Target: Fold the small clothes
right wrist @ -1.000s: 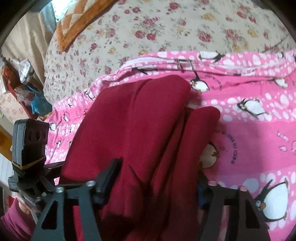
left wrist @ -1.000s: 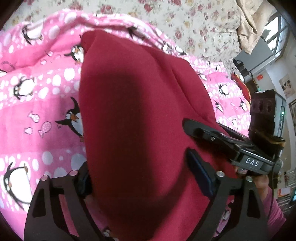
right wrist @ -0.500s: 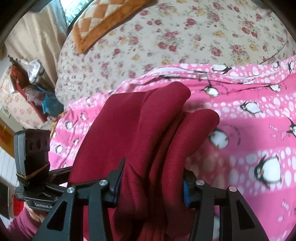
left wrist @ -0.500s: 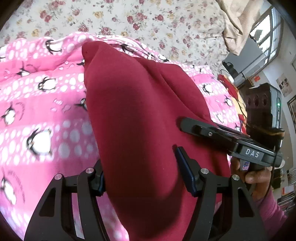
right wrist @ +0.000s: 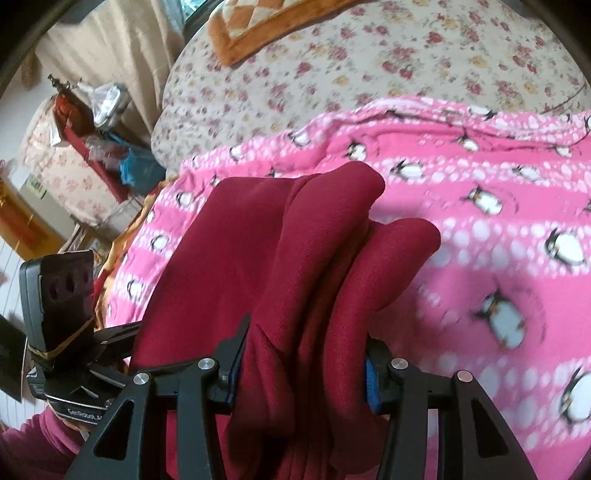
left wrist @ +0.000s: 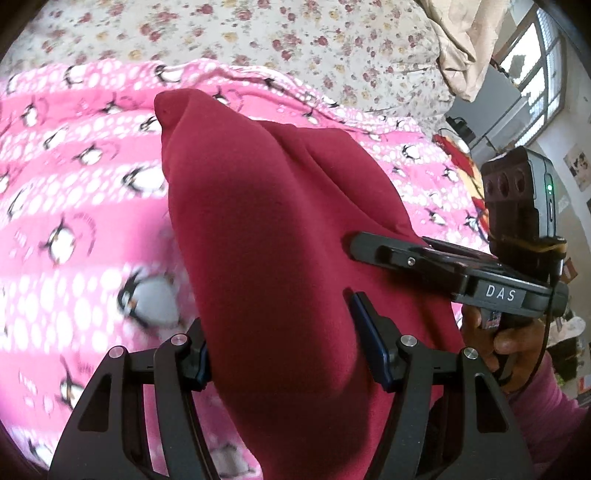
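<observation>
**Desk:** What did the left gripper have at that moment?

**Photographer:** A thick fold of the red garment. Its jaws had closed in over the last second, and the blue pads pressed into the cloth from both sides. The garment bulged up between the fingers and ran forward from them, ending in a rounded corner well ahead of the tips.

**Desk:** And the right gripper?

**Photographer:** Pinching the same garment. Its jaws had also drawn in over the last second and were clamped on several bunched layers. The folds stood up between the fingers as two rounded lobes, the taller toward its left finger, the shorter toward its right.

**Desk:** How did the two tools sit against each other?

**Photographer:** Side by side, near one another. From the left wrist, the right gripper reached in from the right, its finger lying across the garment's edge, a hand in a pink sleeve on its handle. From the right wrist, the left gripper's body sat to the left, with the cloth stretched between the two.

**Desk:** What lay underneath?

**Photographer:** A pink penguin blanket, partly blurred, showing left of the left gripper and right of the right one. Beyond both grippers' tips was a floral sheet, and an orange checked cushion lay at the far edge, ahead of the right gripper.
</observation>
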The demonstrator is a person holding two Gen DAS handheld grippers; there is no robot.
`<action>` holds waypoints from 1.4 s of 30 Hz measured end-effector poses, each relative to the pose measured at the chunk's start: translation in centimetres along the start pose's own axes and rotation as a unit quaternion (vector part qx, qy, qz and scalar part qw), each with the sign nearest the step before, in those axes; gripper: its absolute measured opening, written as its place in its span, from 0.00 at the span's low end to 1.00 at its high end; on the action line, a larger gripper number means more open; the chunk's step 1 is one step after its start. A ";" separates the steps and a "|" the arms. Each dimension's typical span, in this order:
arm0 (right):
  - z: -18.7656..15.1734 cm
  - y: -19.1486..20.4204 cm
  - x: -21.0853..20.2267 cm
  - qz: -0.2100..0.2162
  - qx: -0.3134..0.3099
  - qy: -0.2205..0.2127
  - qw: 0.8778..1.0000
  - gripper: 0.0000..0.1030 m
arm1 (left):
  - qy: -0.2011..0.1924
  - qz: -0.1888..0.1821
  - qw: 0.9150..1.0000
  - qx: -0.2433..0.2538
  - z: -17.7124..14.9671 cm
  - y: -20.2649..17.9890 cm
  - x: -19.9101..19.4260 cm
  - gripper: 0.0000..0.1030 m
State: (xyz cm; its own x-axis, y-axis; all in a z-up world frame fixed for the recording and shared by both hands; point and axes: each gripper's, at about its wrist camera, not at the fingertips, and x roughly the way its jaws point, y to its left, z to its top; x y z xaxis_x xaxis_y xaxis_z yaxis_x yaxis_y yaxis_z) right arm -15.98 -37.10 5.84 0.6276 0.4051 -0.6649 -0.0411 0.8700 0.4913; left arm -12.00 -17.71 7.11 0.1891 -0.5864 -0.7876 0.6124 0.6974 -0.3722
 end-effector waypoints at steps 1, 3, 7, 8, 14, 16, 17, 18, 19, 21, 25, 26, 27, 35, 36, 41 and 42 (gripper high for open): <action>-0.6 0.2 0.4 0.005 0.001 0.004 1.000 0.46 | -0.001 0.004 1.000 -0.004 -0.5 0.2 0.0 0.62; -1.3 0.4 1.0 0.008 0.001 0.010 1.000 0.46 | 0.002 0.010 1.000 -0.016 -1.7 1.0 0.2 0.62; -2.7 0.4 2.7 -0.020 -0.024 0.020 0.999 0.47 | 0.005 0.010 0.999 -0.047 -3.2 2.6 1.7 0.64; -3.0 0.1 3.1 -0.035 -0.031 0.021 0.999 0.52 | 0.002 0.008 0.998 -0.054 -3.4 2.8 1.8 0.66; -3.2 -1.0 1.3 -0.034 0.017 0.015 0.999 0.56 | 0.000 0.029 0.998 -0.050 -3.3 2.3 0.8 0.68; -3.1 0.0 -0.3 -0.048 0.004 -0.004 0.999 0.56 | -0.001 0.039 0.998 -0.050 -3.3 2.2 0.4 0.68; -3.1 0.5 -1.1 -0.053 -0.003 -0.015 0.998 0.56 | -0.003 0.044 0.998 -0.050 -3.4 2.3 0.2 0.68; -3.1 1.1 -1.8 -0.055 -0.009 -0.025 0.998 0.56 | -0.005 0.048 0.998 -0.049 -3.5 2.2 0.0 0.68; -3.2 1.9 -2.4 -0.047 -0.019 -0.033 0.998 0.56 | -0.006 0.054 0.997 -0.046 -3.5 2.1 0.0 0.68; -3.3 3.2 -2.9 -0.037 -0.035 -0.038 0.998 0.56 | -0.008 0.066 0.997 -0.041 -3.6 1.9 -0.2 0.68; -4.0 6.3 -2.0 -0.028 -0.093 -0.028 0.995 0.56 | -0.027 0.086 0.995 -0.039 -3.7 1.9 -1.3 0.68; -4.3 6.4 -1.6 -0.032 -0.101 -0.022 0.994 0.56 | -0.034 0.097 0.994 -0.039 -3.8 2.0 -1.6 0.68; -4.6 6.4 -1.1 -0.039 -0.105 -0.015 0.994 0.56 | -0.037 0.106 0.993 -0.038 -3.8 2.1 -1.8 0.68; -5.7 5.3 1.6 -0.079 -0.123 0.021 0.989 0.55 | -0.054 0.126 0.989 -0.048 -4.1 2.4 -2.5 0.68; -5.9 5.5 1.8 -0.088 -0.134 0.022 0.987 0.55 | -0.057 0.131 0.989 -0.045 -4.1 2.2 -2.6 0.68; -6.3 5.8 1.6 -0.108 -0.141 0.017 0.984 0.55 | -0.076 0.157 0.984 -0.033 -4.3 1.7 -3.6 0.68; -6.3 5.9 1.4 -0.109 -0.137 0.016 0.985 0.55 | -0.080 0.161 0.983 -0.033 -4.4 1.7 -3.8 0.68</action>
State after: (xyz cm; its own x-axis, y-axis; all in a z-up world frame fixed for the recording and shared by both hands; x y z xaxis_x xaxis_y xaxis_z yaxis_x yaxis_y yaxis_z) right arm -20.20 -29.65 4.23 0.6202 0.2062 -0.7569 -0.1189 0.9784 0.1691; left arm -15.03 -12.43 7.33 0.4871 -0.3848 -0.7840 0.4503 0.8798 -0.1520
